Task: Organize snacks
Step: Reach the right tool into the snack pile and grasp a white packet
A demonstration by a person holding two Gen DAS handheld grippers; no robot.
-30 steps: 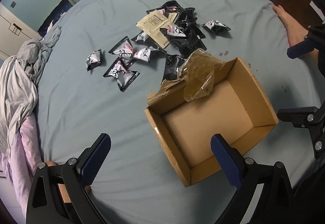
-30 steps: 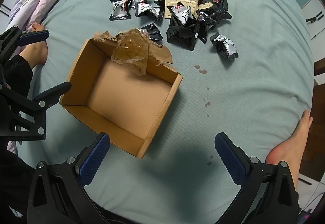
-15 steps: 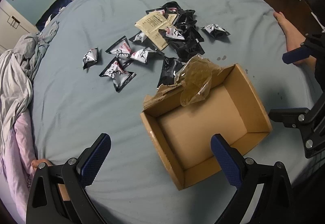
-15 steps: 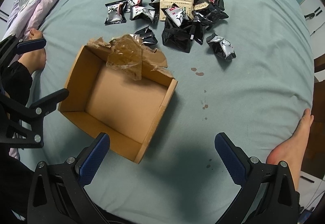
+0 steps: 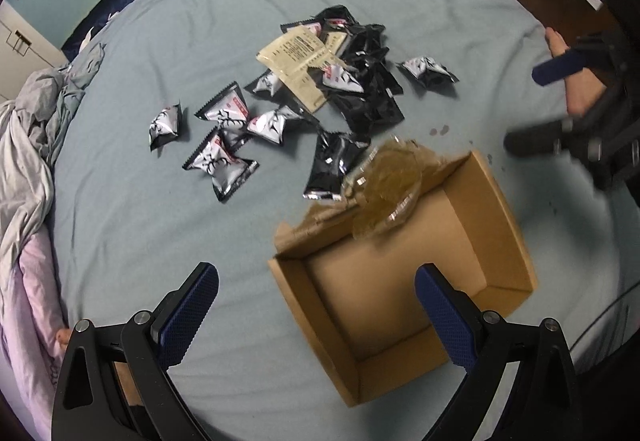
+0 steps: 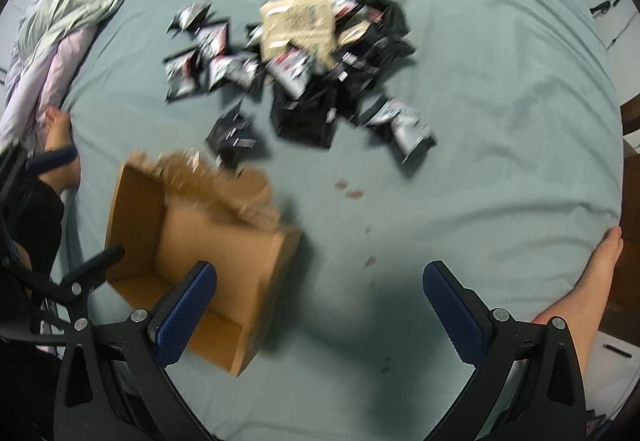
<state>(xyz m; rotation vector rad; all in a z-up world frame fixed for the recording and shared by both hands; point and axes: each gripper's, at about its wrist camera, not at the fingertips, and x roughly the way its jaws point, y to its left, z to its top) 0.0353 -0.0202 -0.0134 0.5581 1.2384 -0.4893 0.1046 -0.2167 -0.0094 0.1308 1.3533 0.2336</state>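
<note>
Left wrist view is showing the left gripper hanging with its blue-padded fingers spread wide and holding nothing, nearest the camera. Just beyond it, the cardboard box is lying open on the blue-green sheet, its inside bare, with crumpled brown tape clinging to its torn far wall. Farther off, the snack packets are lying scattered on the sheet, outside the box: black-and-white pillow packs on the left, a darker heap to the right with a beige sachet resting on top, and one packet lying apart on the right. At the far left, rumpled bedding is bunching along the edge.

Right wrist view, blurred, is showing the right gripper likewise gaping wide and empty, its left finger overlapping the box at near left. A bare foot is resting at the right edge of the sheet, and the packets are lying beyond.
</note>
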